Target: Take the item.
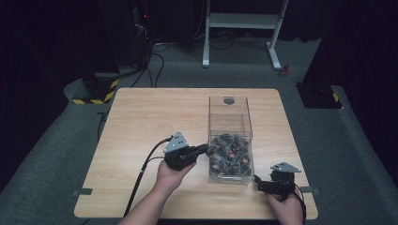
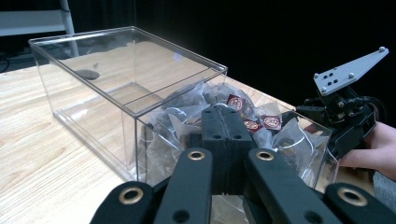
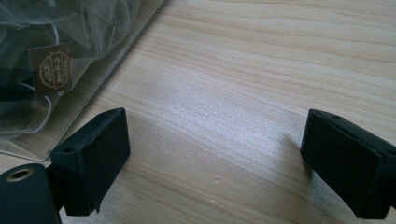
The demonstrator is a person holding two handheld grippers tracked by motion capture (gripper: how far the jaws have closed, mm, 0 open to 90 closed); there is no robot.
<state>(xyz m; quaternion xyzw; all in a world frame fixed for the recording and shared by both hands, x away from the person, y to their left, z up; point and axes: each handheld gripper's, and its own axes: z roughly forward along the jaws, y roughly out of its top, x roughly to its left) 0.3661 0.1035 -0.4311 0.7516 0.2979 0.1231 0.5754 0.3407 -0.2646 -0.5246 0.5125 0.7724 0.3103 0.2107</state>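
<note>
Item: clear acrylic box (image 1: 230, 140), long axis running away from the person, on the surface (image 1: 141, 122); near half packed with wrapped sachets (image 1: 229, 152).

Left hand-held gripper (image 1: 205, 149): jaws closed, empty, nearest, at the box's left wall.

Right hand-held gripper (image 1: 261, 183): jaws wide, empty, by the near right corner.

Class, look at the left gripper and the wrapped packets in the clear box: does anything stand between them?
Nothing visible does. The left gripper, shut and empty, hangs over the open near compartment of the clear box, right above the packets, with no lid between them.

Dark room, grey carpet (image 1: 56, 140), white stand (image 1: 244, 21) (possibly desk frame).
</note>
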